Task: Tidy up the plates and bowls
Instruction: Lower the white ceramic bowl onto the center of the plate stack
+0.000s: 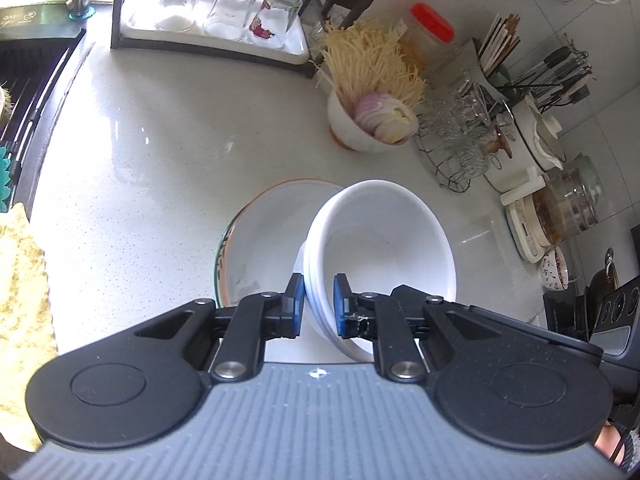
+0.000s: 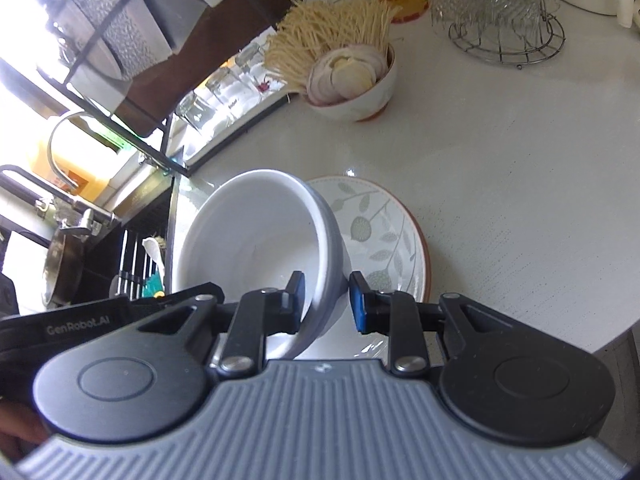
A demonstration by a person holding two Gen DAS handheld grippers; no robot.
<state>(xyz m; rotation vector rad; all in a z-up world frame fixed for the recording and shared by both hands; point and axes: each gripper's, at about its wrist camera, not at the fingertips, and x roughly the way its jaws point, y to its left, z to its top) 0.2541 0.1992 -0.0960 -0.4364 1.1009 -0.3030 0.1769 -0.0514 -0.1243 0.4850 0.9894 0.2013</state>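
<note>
A tilted stack of white bowls (image 1: pixel 380 232) hangs just above the counter. My left gripper (image 1: pixel 318 284) is shut on its near rim, one blue pad inside and one outside. In the right wrist view the white bowls (image 2: pixel 256 232) lean to the left, and my right gripper (image 2: pixel 326 284) is shut on their wall near the rim. Under and beside the bowls, an orange-rimmed plate (image 1: pixel 264 232) lies flat on the white counter (image 1: pixel 160 160). Its pale leaf pattern shows in the right wrist view, where the plate (image 2: pixel 372 220) is partly hidden by the bowls.
A bowl of noodles and onion slices (image 1: pixel 368 120) stands behind the plate. A dark rack with upturned glasses (image 1: pixel 216 8) is at the back left, next to the sink (image 1: pixel 24 80). A wire basket of glassware (image 1: pixel 460 136) and jars (image 1: pixel 568 208) crowd the right. A yellow cloth (image 1: pixel 20 300) lies left.
</note>
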